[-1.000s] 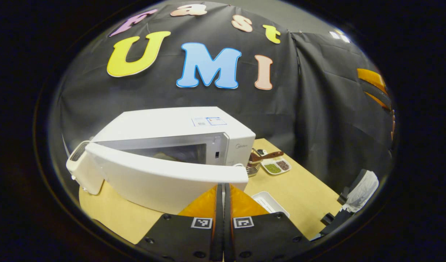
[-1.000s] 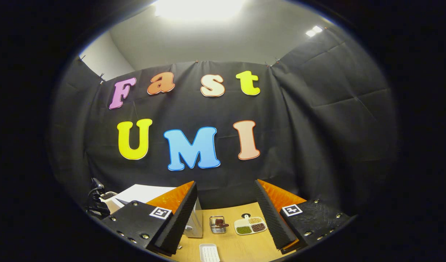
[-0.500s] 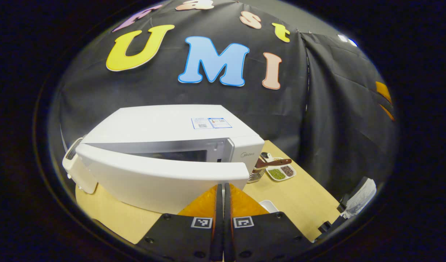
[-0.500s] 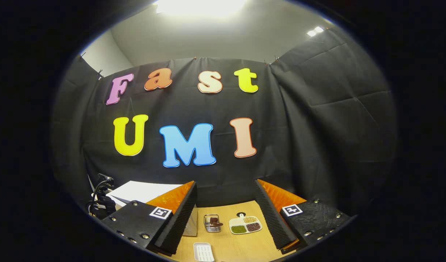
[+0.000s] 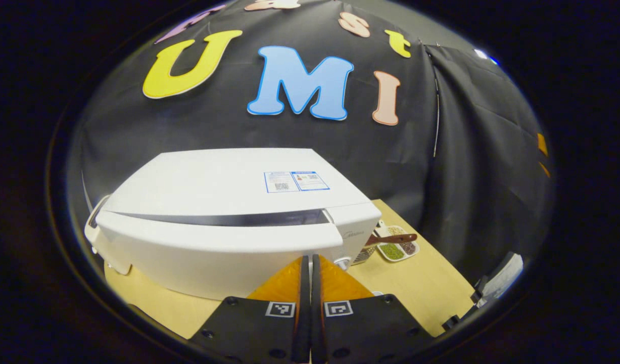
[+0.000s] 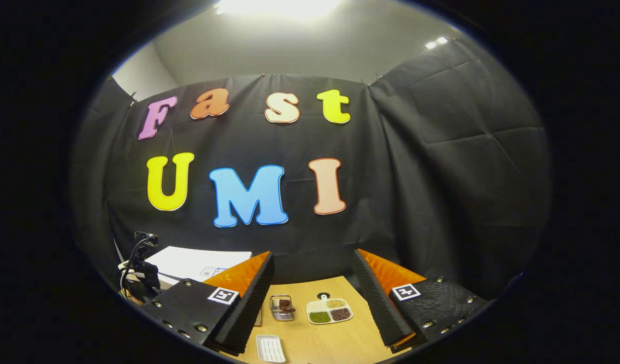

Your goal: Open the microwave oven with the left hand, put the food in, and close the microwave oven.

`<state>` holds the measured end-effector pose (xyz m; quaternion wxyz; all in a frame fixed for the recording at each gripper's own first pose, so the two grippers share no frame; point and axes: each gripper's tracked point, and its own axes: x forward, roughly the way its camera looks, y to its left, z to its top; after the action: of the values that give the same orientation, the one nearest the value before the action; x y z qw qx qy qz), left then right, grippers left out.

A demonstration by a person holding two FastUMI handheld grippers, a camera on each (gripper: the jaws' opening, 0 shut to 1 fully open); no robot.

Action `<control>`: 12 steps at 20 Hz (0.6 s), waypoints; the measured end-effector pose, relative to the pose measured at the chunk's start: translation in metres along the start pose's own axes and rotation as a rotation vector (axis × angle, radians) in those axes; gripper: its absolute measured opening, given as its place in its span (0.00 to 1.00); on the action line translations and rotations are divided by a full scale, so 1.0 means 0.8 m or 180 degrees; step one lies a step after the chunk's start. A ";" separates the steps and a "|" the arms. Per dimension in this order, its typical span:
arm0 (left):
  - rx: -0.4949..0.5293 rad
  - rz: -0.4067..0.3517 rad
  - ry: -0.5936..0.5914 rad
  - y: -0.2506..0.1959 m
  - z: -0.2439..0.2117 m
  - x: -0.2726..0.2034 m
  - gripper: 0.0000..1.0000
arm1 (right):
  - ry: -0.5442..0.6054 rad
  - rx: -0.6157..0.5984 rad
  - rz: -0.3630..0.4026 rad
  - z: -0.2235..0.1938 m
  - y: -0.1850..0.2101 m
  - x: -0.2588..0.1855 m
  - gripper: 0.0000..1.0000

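The white microwave stands on the wooden table. Its door is almost against the body, leaving a thin dark slit along the top. My left gripper is shut with nothing between its fingers, and its tips touch the door's front near the right end. The food is hidden behind the door. In the right gripper view the microwave's top shows at lower left. My right gripper is held open and empty, high above the table.
A small metal basket, a divided dish of beans and a white ribbed tray lie on the table right of the microwave. A wooden spoon rests by the dish. The black cloth wall stands close behind.
The microwave door has swung from partly open to nearly closed, with my left gripper following behind it. The right gripper drifted slightly, staying open.
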<state>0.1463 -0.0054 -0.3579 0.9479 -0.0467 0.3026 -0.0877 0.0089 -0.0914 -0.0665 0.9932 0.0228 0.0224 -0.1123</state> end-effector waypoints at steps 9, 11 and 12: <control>-0.0141 0.0163 -0.0017 0.014 0.017 0.026 0.07 | 0.0070 0.0012 -0.0101 -0.011 -0.017 0.009 0.95; -0.0157 0.0163 -0.0006 0.010 0.012 0.029 0.07 | 0.0067 -0.0003 -0.0113 -0.010 -0.018 0.007 0.95; -0.0109 0.0162 -0.0014 0.011 0.013 0.028 0.07 | 0.0057 0.0000 -0.0127 -0.008 -0.021 0.005 0.95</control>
<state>0.1716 -0.0005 -0.3638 0.9496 -0.0554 0.3030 -0.0582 0.0089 -0.1079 -0.0741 0.9905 0.0233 0.0317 -0.1319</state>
